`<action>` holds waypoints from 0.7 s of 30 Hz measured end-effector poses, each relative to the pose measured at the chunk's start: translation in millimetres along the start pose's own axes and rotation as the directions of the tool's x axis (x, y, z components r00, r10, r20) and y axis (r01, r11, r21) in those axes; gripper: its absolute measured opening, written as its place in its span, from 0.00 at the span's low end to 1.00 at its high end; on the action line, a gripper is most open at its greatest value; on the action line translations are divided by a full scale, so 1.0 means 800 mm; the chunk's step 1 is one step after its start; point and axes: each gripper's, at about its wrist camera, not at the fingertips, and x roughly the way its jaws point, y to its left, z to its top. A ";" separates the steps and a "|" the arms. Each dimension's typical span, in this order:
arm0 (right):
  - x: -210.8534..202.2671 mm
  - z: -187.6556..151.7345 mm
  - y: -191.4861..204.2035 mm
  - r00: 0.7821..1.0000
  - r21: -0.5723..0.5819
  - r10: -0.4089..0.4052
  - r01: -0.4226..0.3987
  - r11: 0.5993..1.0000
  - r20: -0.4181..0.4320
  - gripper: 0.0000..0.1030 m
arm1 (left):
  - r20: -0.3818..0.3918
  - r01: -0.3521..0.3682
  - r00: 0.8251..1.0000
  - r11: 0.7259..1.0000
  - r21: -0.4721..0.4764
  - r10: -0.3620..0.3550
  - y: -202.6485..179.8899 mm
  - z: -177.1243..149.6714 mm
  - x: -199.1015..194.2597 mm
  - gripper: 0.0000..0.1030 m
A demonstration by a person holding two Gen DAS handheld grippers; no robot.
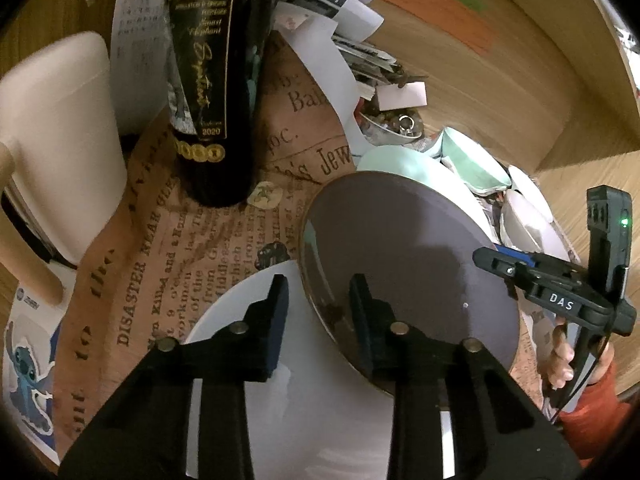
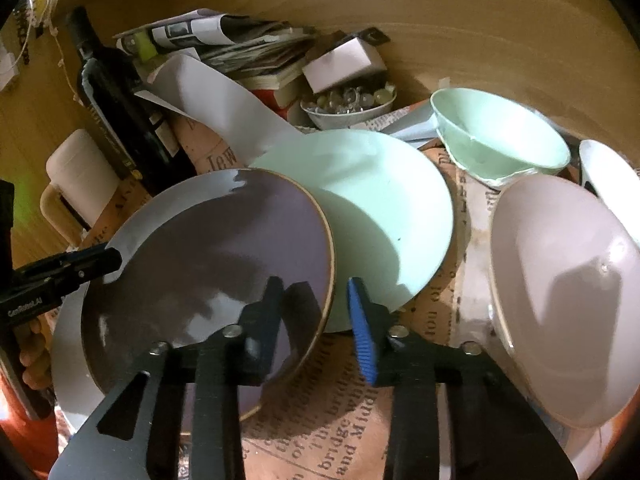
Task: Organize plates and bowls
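A grey-purple plate with a gold rim (image 1: 400, 260) (image 2: 208, 248) lies tilted on a white plate (image 1: 240, 316) (image 2: 66, 340). My left gripper (image 1: 318, 308) straddles its left rim, one finger over the plate's face and one outside, with a small gap showing beside the rim. My right gripper (image 2: 316, 308) straddles the opposite rim the same way, its blue pad (image 2: 362, 332) just clear of the edge. Each gripper shows in the other's view, the right gripper (image 1: 486, 258) and the left gripper (image 2: 112, 258), at the plate's edge. A mint plate (image 2: 380, 208) lies behind.
A mint bowl (image 2: 500, 136) and a pale pink bowl (image 2: 560, 300) sit to the right. A dark wine bottle (image 1: 216, 80), a white mug (image 1: 52, 140), a bowl of glass beads (image 2: 348, 104) and stacked papers (image 2: 240, 52) crowd the newsprint cloth (image 1: 180, 248).
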 end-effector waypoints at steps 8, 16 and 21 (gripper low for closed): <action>0.004 0.002 0.002 1.000 -0.013 0.008 -0.008 1.000 -0.019 0.23 | 0.003 0.027 1.000 1.000 0.006 -0.027 -0.004 -0.003 0.001 0.19; 0.001 0.001 0.006 1.000 -0.006 0.004 -0.004 1.000 -0.007 0.23 | 0.001 -0.004 1.000 1.000 -0.019 0.004 -0.009 -0.003 0.002 0.19; -0.002 -0.001 0.002 1.000 0.020 0.014 -0.014 1.000 -0.008 0.23 | 0.038 -0.045 0.998 0.999 0.006 0.044 -0.022 -0.006 -0.008 0.19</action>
